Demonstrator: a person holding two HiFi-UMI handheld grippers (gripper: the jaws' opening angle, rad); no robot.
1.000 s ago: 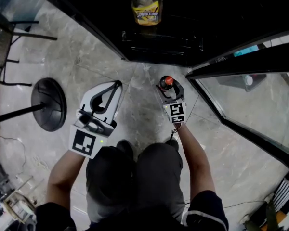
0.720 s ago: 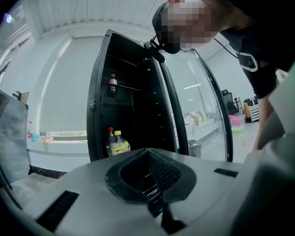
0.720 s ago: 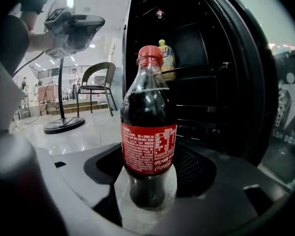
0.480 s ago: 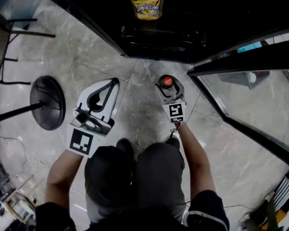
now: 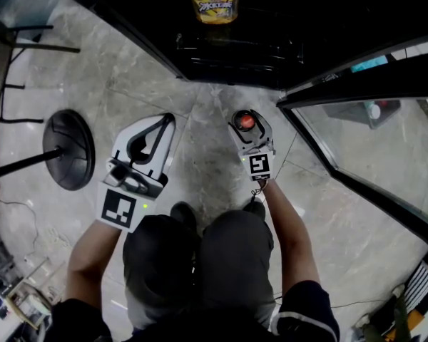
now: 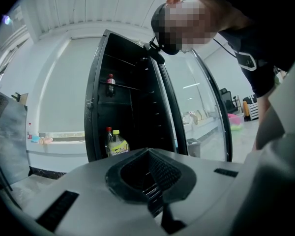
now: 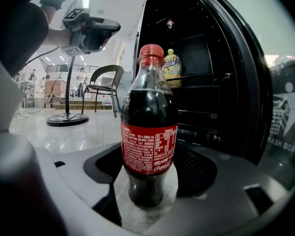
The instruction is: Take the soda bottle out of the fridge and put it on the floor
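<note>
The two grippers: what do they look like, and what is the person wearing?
The left gripper and right gripper are pale grey with black ribbed pads. Each carries a cube with black-and-white square markers. A thin cable hangs from the right one. The sleeves are dark and short.

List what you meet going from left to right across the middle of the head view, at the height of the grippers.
In order: black round stand base → white left gripper → dark soda bottle with a red cap → glass fridge door.
</note>
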